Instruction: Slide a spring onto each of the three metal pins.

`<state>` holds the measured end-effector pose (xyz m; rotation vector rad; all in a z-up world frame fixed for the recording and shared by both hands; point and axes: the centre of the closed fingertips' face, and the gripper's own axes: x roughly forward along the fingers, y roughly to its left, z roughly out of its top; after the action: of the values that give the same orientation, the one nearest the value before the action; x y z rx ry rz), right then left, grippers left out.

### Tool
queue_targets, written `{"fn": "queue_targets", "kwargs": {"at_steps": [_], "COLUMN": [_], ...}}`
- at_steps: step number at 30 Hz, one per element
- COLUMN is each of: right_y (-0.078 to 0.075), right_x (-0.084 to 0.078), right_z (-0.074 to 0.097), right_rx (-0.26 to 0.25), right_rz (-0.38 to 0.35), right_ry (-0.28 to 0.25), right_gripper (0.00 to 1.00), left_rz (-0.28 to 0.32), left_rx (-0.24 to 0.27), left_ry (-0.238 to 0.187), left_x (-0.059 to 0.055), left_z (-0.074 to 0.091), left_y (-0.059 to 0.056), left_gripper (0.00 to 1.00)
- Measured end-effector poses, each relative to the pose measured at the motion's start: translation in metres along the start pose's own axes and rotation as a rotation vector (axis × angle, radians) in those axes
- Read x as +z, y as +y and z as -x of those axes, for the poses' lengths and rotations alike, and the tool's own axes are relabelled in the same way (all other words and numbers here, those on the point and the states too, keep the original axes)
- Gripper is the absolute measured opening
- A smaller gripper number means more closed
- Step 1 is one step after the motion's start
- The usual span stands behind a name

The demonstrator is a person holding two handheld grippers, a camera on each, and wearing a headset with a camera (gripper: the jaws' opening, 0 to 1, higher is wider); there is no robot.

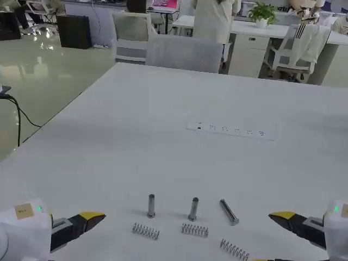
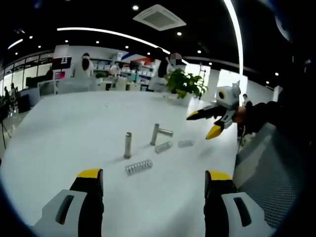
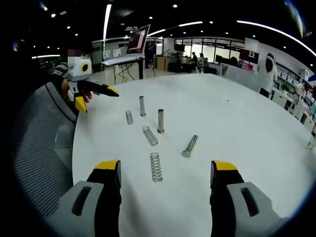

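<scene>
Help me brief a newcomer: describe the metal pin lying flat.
On the white workbench, near the front edge, runs a row of three silver metal pins. The lying pin is rightmost in the head view; the two upright pins stand on end, it alone rests on its side.

**Bright open-plan office**

A broad white surface (image 1: 163, 109) carries a white power strip (image 1: 231, 130). Beyond it stand a grey chair (image 1: 185, 54), white desks (image 1: 247, 27) and a potted plant (image 1: 262, 12). The pale floor (image 1: 49, 65) shines. The dark ceiling (image 2: 207, 19) bears light strips (image 2: 98, 32) and an air vent (image 2: 159, 17).
</scene>
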<state>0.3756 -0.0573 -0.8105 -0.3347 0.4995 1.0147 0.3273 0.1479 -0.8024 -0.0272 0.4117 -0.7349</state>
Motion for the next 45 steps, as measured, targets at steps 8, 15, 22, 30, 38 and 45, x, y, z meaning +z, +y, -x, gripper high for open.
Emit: {"fn": "queue_targets", "kwargs": {"at_steps": [8, 15, 22, 30, 38, 45], "right_y": [0.000, -0.001, -0.004, -0.018, -0.032, -0.048], "right_x": [-0.001, -0.001, 0.003, 0.013, 0.019, 0.033], "right_z": [0.000, 0.000, -0.003, -0.015, -0.034, -0.051], "right_rx": [-0.004, -0.007, 0.000, -0.002, -0.001, -0.021], "right_rz": [-0.004, -0.006, -0.008, 0.001, -0.001, -0.023], "right_ry": [-0.001, -0.004, -0.002, 0.024, 0.070, 0.100], "right_gripper": [0.73, 0.73, 0.70, 0.62, 0.52, 0.43], "left_rz": [0.000, -0.006, -0.001, -0.002, -0.001, -0.002], "left_rx": [-0.002, -0.004, -0.012, -0.011, -0.010, -0.012], "left_ry": [-0.004, -0.007, -0.006, -0.008, -0.004, -0.001], "left_x": [0.000, 0.001, 0.001, 0.002, 0.001, 0.000], "left_z": [0.000, 0.000, 0.000, 0.000, 0.001, 0.001], "left_y": [0.000, -0.001, -0.004, -0.004, -0.004, -0.004], "left_gripper": [0.81, 0.81, 0.77, 0.77, 0.77, 0.77]}}
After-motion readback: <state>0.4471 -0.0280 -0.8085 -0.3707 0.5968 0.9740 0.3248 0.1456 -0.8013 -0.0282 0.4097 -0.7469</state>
